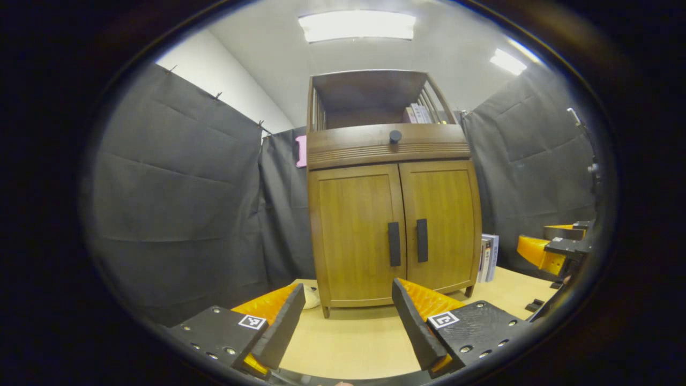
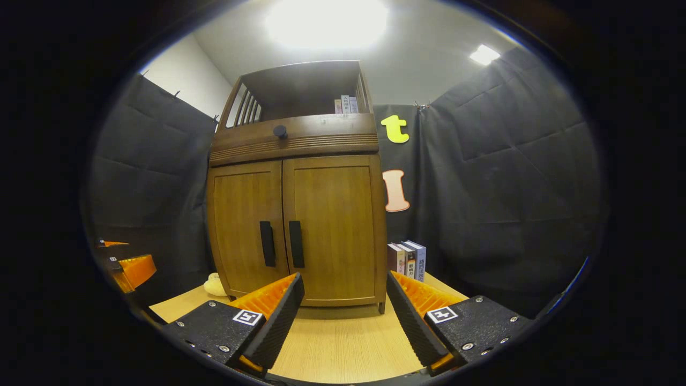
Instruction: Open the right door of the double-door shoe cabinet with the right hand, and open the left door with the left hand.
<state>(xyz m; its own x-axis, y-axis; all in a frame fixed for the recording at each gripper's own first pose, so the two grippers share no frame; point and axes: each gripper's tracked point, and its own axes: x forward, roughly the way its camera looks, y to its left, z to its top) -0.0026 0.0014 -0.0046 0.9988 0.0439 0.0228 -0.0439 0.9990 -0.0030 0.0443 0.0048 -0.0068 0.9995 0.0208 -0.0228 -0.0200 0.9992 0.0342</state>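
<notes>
Shoe cabinet [image 1: 394, 230] doors remain closed at frame centre as the left gripper [image 1: 343, 321] and right gripper [image 2: 343, 316], low in their views, hover spread wide and empty above the table [image 2: 343, 343]. Beyond, two vertical handles [image 2: 281, 244] flank the centre seam, likely the best grip; the rigid wooden doors should swing easily.

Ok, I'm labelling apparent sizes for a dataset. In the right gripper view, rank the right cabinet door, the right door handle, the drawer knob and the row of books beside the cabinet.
1. right cabinet door
2. row of books beside the cabinet
3. right door handle
4. drawer knob

Books and handle cover nearly alike areas, so that order is unsure.
</notes>
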